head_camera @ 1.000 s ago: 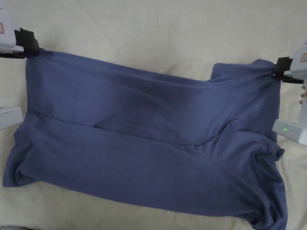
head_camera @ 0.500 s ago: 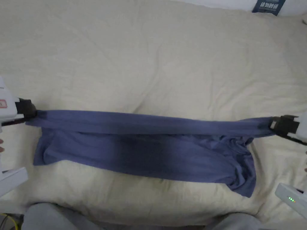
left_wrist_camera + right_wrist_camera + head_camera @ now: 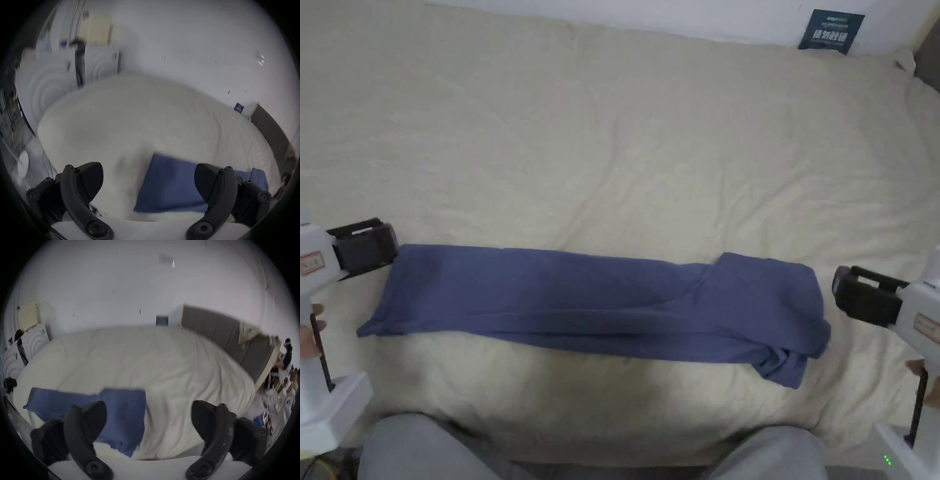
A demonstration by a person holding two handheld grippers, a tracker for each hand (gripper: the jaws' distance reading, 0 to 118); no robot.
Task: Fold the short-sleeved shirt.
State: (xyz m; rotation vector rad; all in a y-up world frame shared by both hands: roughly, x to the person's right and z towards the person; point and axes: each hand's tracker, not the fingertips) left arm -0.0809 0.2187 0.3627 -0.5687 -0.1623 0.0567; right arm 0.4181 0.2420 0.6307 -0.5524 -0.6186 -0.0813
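The shirt (image 3: pixel 600 306) lies mid-frame as a long band; left gripper (image 3: pixel 362 249) and right gripper (image 3: pixel 858 298) gape empty. Probably next: regrip one end, fold across.

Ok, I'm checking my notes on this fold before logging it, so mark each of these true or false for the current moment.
1. The dark blue short-sleeved shirt lies as a long narrow band across the cream bedspread. True.
2. The left gripper is clamped on the shirt. False: its jaws stand open, beside the shirt's end.
3. The right gripper is open and apart from the shirt. True.
4. The shirt hangs in the air between the grippers. False: it rests on the bedspread.
5. The shirt's right end is bunched at its near corner. True.
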